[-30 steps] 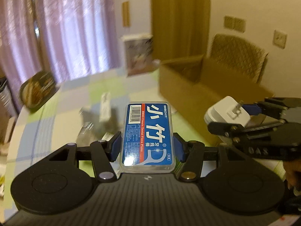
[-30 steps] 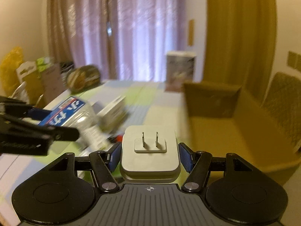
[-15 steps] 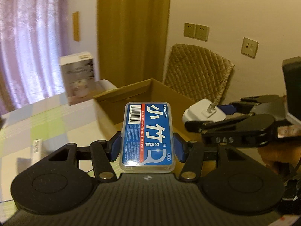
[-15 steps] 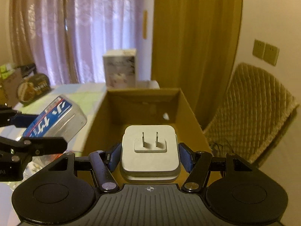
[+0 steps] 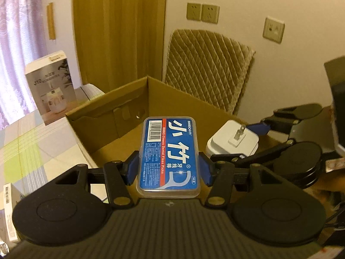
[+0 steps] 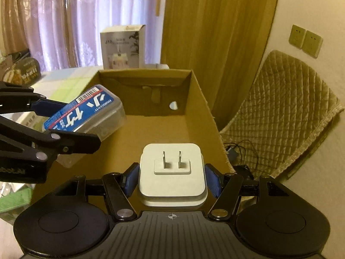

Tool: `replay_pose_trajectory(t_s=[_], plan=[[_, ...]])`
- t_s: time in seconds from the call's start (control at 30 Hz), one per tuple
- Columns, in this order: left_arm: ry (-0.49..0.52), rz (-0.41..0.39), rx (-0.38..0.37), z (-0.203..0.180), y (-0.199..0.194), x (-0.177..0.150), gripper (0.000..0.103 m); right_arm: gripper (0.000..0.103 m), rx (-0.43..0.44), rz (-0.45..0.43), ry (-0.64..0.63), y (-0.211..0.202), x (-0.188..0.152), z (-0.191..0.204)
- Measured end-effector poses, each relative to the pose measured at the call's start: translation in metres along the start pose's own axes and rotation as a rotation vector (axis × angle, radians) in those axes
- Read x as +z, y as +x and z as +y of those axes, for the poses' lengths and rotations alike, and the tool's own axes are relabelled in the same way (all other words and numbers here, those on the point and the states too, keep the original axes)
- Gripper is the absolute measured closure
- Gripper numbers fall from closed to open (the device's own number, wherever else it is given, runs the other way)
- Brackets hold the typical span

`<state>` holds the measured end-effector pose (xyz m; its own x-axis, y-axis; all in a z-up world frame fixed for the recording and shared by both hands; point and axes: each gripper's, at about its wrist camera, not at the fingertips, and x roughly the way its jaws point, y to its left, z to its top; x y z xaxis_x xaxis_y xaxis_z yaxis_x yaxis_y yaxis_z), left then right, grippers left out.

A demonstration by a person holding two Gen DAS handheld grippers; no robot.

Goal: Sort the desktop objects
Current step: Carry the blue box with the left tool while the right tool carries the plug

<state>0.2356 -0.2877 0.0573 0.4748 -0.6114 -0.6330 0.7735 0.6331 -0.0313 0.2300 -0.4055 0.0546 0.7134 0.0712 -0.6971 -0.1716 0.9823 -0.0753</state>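
Note:
My left gripper [image 5: 168, 168] is shut on a clear case of dental floss picks with a blue label [image 5: 169, 153], held over the near part of an open cardboard box [image 5: 120, 99]. My right gripper [image 6: 172, 180] is shut on a white two-prong charger plug [image 6: 172, 172], prongs up, also above the box [image 6: 194, 99]. In the right wrist view the floss case [image 6: 86, 112] and left gripper [image 6: 71, 129] hang at the box's left side. In the left wrist view the charger [image 5: 232, 142] and right gripper [image 5: 248, 140] sit to the right. The box floor shows nothing inside.
A white product carton [image 5: 50, 86] stands on the checked tablecloth [image 5: 32, 151] behind the box; it is also in the right wrist view [image 6: 123, 46]. A quilted chair back [image 6: 286, 112] is right of the box, with cables on the floor. A small box [image 5: 9, 211] lies at the table's near left.
Both grippers swung right from the table toward the cardboard box and now hang over its opening, each still holding its object. The box looks nearer and larger.

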Motion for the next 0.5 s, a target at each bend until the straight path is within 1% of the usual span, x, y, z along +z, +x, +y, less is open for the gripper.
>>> replay_pose_trajectory(t_s=[0.17, 0.33, 0.5], plan=[[0.056, 0.029, 0.005, -0.001, 0.012, -0.003, 0.052, 0.042, -0.008, 0.036, -0.056, 0.007, -0.001, 0.007], [0.173, 0.036, -0.010, 0.000, 0.014, -0.003, 0.051, 0.042, -0.005, 0.087, -0.126, 0.015, -0.005, 0.014], [0.283, 0.088, -0.019, 0.001, 0.023, -0.010, 0.051, 0.042, -0.018, 0.112, -0.131, 0.022, -0.010, 0.010]])
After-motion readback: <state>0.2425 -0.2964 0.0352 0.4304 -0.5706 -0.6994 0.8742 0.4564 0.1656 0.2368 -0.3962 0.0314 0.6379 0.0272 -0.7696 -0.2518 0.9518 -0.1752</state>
